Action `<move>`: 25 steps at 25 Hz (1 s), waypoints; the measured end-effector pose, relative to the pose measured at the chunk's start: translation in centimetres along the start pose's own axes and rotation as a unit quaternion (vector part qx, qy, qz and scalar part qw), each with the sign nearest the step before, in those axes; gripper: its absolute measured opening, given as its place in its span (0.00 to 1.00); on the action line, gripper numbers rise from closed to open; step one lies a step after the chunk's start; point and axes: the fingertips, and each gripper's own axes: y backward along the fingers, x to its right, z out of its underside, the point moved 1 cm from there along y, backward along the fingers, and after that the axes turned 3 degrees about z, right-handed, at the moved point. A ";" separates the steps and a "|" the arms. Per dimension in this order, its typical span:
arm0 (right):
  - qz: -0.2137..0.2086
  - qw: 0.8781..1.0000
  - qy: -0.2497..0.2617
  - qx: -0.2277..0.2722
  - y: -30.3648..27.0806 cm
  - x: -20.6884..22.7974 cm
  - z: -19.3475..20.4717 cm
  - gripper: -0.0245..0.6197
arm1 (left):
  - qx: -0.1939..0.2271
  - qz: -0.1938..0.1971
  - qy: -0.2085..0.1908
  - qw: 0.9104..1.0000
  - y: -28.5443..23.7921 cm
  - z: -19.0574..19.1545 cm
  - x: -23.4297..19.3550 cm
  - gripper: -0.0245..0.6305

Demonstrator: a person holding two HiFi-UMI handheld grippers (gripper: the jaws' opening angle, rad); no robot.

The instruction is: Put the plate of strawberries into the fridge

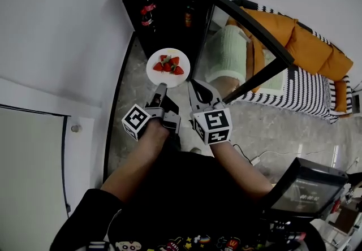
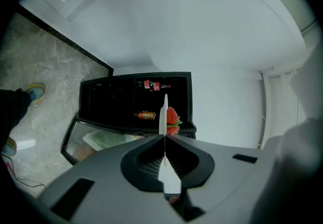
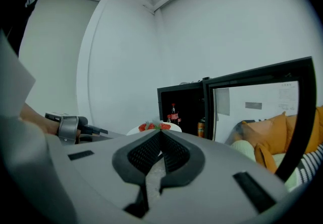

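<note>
Head view centre: the plate (image 1: 154, 73) of strawberries (image 1: 169, 64) is gripped at its rim by the left gripper (image 1: 162, 87). The right gripper (image 3: 160, 134) is closed, jaws pressed together on nothing.

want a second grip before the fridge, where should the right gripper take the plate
The bare rim of the plate, on its right side, coming in level from the near right. The strawberries fill the middle, and the left gripper clamps the near rim.

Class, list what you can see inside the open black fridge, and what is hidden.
Inside the fridge: a red-labelled bottle and an orange-labelled drink. The held plate and strawberries cover part of the interior.
</note>
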 end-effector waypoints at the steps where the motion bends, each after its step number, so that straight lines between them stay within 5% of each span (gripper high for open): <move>1: -0.001 1.000 -0.001 -0.001 0.0 0.0 0.1 0.04 | 0.001 0.001 0.000 1.000 0.1 0.1 0.0 0.05; 25: 0.060 0.996 -0.017 -0.070 -19.2 0.4 -1.4 0.04 | -0.095 -0.031 0.026 0.995 -15.0 -13.0 -2.3 0.05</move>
